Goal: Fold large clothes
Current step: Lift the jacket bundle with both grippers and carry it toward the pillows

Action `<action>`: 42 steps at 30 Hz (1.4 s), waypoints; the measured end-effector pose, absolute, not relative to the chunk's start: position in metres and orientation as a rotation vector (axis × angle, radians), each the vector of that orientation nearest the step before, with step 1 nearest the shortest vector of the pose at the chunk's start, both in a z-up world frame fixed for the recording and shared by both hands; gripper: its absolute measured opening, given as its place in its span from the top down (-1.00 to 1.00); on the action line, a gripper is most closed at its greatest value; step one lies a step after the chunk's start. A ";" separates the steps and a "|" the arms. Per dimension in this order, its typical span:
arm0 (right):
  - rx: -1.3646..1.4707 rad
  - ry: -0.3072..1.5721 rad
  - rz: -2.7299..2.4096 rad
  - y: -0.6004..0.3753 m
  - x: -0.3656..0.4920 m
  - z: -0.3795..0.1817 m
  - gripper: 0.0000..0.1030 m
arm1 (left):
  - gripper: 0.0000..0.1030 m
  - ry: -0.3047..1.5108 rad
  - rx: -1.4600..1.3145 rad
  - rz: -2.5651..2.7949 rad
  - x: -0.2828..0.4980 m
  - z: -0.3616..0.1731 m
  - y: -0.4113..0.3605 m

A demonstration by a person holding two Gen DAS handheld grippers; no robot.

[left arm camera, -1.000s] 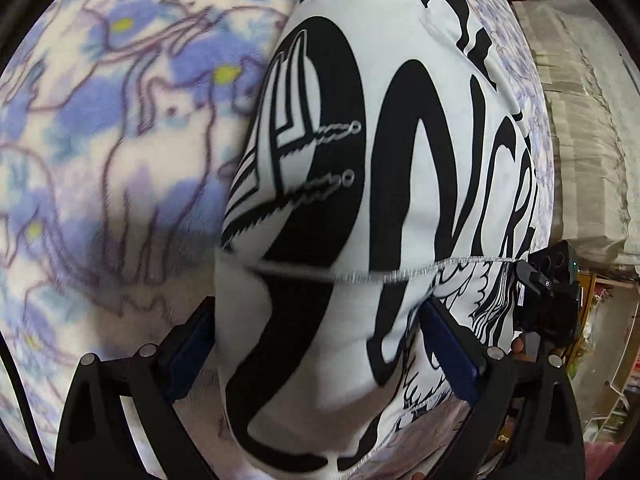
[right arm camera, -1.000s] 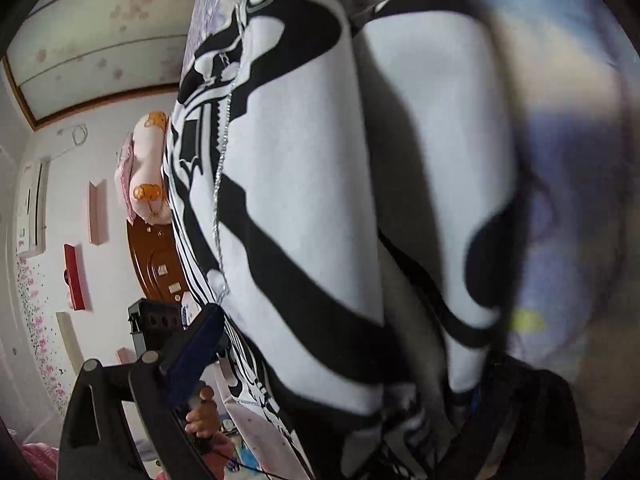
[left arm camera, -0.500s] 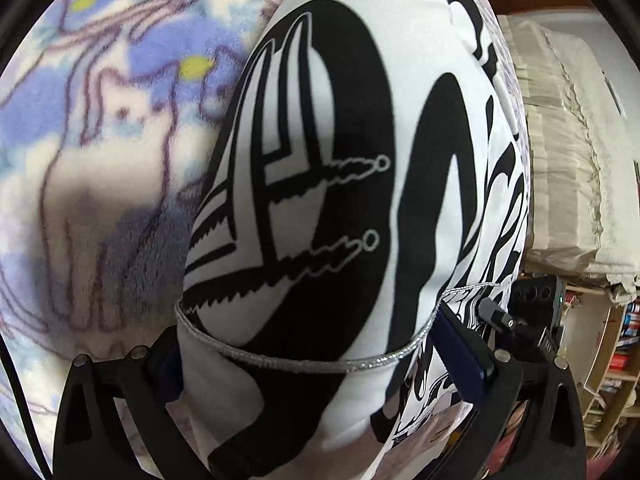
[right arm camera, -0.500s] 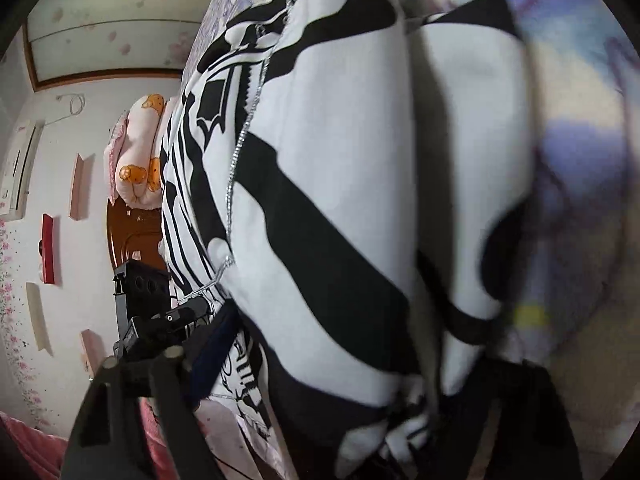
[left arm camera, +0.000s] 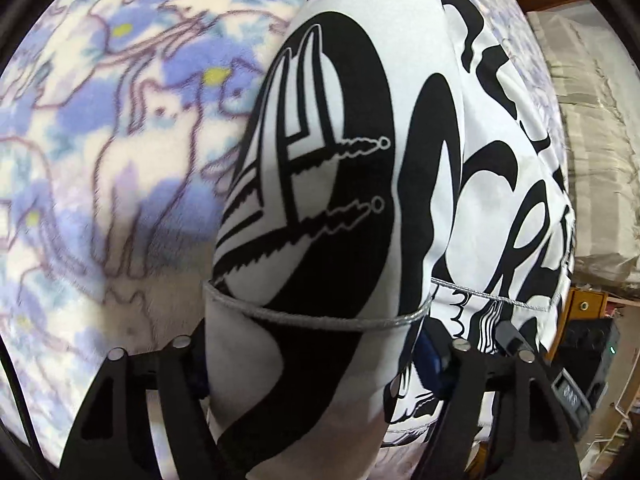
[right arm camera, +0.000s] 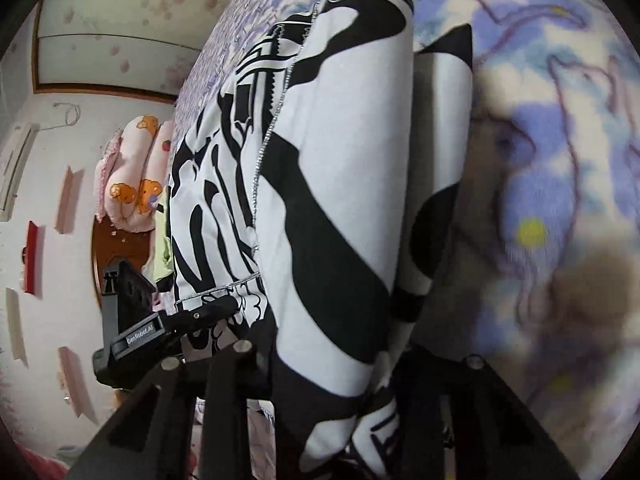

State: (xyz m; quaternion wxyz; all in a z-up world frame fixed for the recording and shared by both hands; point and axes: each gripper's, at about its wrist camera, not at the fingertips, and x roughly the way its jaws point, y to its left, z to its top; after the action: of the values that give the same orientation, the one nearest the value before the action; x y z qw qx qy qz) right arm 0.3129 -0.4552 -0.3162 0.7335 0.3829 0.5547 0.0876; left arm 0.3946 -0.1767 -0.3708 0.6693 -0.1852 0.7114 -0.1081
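A large white garment with bold black print (left arm camera: pixel 360 200) fills the left wrist view and lies on a blue-and-white flowered blanket (left arm camera: pixel 120 140). My left gripper (left arm camera: pixel 316 360) is shut on a bunched edge of the garment, with a silver trim line just above the fingers. In the right wrist view the same garment (right arm camera: pixel 328 184) hangs in folds. My right gripper (right arm camera: pixel 332 368) is shut on its other edge. The left gripper body also shows in the right wrist view (right arm camera: pixel 132 320), close beside.
The flowered blanket (right arm camera: pixel 560 120) covers the bed. A pink pillow with orange bears (right arm camera: pixel 132 176) lies by a wooden headboard. Beige bedding (left arm camera: pixel 592 140) is stacked at right, with shelves below it.
Both grippers have closed tighter on the garment and drawn nearer each other. The cloth bulges more between the fingers.
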 end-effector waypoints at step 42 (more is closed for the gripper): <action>0.517 1.123 0.558 -0.023 0.365 -0.089 0.55 | 0.04 1.422 -0.207 0.004 0.411 -0.089 0.252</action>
State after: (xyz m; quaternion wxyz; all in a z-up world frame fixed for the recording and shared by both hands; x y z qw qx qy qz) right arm 0.3653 -0.0228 -0.0894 0.7787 0.2389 0.5194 0.2582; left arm 0.4113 0.2520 -0.0895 0.7527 -0.0949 0.6515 0.0017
